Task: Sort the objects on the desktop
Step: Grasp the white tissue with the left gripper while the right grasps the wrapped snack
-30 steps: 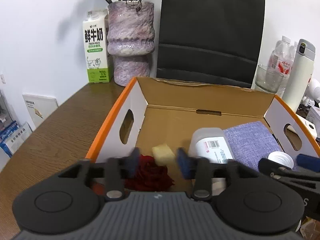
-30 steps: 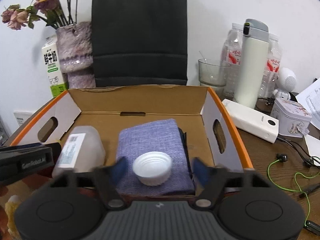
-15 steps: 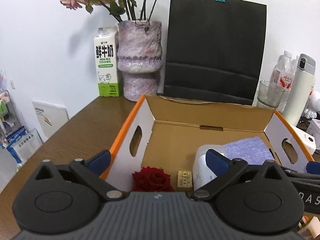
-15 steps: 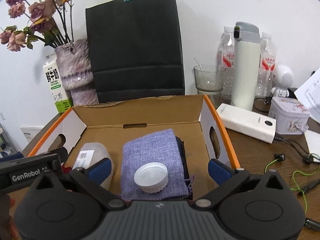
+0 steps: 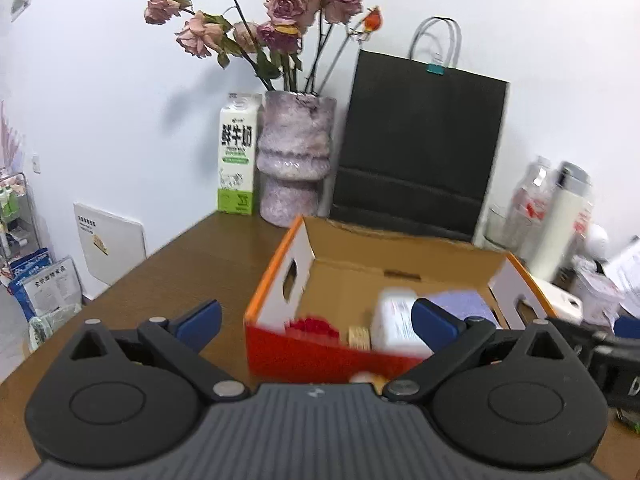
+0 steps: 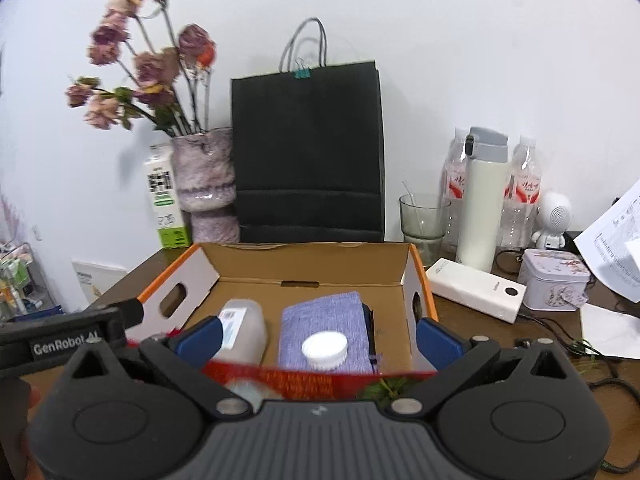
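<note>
Both claws spread wide, nothing between the fingers. Left gripper [image 5: 315, 322] and right gripper [image 6: 318, 340] both sit just short of the red near wall of the cardboard box [image 6: 312, 258], looking into it.

Contents, relative to the right claw: white screw cap [image 6: 324, 350] dead ahead between the fingers, resting on the purple cloth pouch [image 6: 324, 322]; translucent plastic bottle [image 6: 244, 330] lying on its side beside the left finger. From the left claw: red rose [image 5: 310, 327] and a small tan block [image 5: 359, 337] ahead between the fingers, bottle toward the right finger (this view is motion-blurred, detail poor).

Handling, judged:
- Cap: light, rigid, ribbed rim. Pinch across the diameter at the rim; it may skate on the cloth.
- Bottle: light, walls likely yield. Grip mid-body across the short axis, moderate squeeze; smooth, could roll.
- Pouch: soft, will sag. Take an edge, or pinch through the thickness.
- Rose: fragile; take low, not by the petals.

Still on the desk right of the right claw: white power bank [image 6: 476, 290], floral tin [image 6: 556, 280].
</note>
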`<state>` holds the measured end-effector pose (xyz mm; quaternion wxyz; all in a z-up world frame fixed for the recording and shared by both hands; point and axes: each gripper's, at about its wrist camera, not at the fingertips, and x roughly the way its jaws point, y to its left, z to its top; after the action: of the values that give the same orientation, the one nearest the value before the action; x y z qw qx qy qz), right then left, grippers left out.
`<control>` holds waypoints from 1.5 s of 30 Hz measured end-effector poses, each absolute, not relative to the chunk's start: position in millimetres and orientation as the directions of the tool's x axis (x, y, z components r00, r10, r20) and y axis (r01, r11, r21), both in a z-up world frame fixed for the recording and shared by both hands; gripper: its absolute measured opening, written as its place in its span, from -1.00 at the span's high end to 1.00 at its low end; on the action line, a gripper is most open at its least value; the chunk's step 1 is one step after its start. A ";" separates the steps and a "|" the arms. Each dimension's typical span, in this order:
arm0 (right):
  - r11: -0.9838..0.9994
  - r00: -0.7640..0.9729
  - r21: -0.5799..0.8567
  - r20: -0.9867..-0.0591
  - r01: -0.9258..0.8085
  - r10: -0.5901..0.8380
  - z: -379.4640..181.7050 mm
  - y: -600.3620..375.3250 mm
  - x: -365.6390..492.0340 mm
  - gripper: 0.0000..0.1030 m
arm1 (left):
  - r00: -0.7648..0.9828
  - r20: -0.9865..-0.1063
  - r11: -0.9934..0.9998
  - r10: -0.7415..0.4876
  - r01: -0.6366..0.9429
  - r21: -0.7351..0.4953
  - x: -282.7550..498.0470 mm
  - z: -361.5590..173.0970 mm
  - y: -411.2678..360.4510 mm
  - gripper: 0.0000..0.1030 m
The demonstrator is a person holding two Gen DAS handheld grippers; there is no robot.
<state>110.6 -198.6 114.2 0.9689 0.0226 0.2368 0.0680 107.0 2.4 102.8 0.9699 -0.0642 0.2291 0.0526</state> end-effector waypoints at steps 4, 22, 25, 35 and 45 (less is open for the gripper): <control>0.985 0.867 0.069 -0.467 -0.159 0.172 103.1 -206.0 74.1 -1.00 | 0.881 -0.470 0.990 0.049 -0.105 -0.093 77.6 88.1 1.5 -1.00; 0.967 0.805 0.031 -0.547 -0.253 0.228 37.9 -189.5 7.1 -1.00 | 0.816 -0.573 0.997 -0.068 0.039 -0.062 24.5 35.3 3.4 -1.00; 0.961 0.800 0.008 -0.552 -0.277 0.235 32.8 -183.0 10.6 -1.00 | 0.804 -0.588 0.995 -0.093 0.056 -0.081 30.1 31.7 2.0 -0.97; 0.938 0.794 -0.025 -0.540 -0.346 0.279 25.9 -176.6 28.3 -0.72 | 0.749 -0.615 0.966 -0.245 0.138 -0.217 42.9 26.3 2.2 -0.42; 0.916 0.760 0.009 -0.555 -0.402 0.339 20.5 -179.1 39.3 -0.21 | 0.691 -0.626 0.927 -0.361 0.192 -0.323 54.4 23.3 -5.1 -0.19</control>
<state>39.3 -179.1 20.5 0.9365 -0.0554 0.2844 0.1977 54.4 -5.1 23.3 0.9120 -0.1167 0.3627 -0.1518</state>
